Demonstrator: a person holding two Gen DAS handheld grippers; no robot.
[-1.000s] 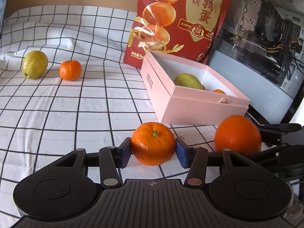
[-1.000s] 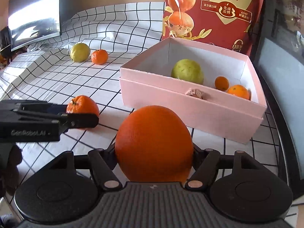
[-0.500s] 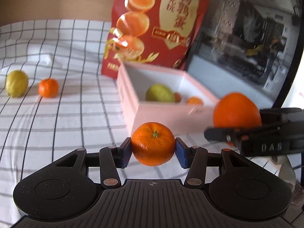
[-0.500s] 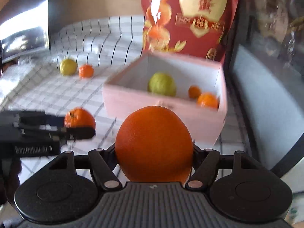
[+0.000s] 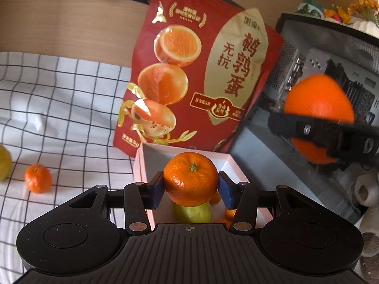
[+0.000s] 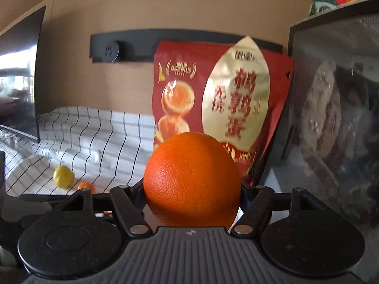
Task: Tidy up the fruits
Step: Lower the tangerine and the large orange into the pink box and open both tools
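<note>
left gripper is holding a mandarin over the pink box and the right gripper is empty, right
Not quite. The right gripper is not empty: it grips a large orange, as the right wrist view shows. The left gripper does hold a mandarin over the pink box.

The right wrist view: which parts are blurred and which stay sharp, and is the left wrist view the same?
Right wrist view: the large orange in the hand-held gripper is sharp, while the red bag and checked cloth behind are smeared. Left wrist view: the mandarin and bag print are crisp; only the large orange at the right edge is blurred; straight lines bend from the fisheye.
</note>
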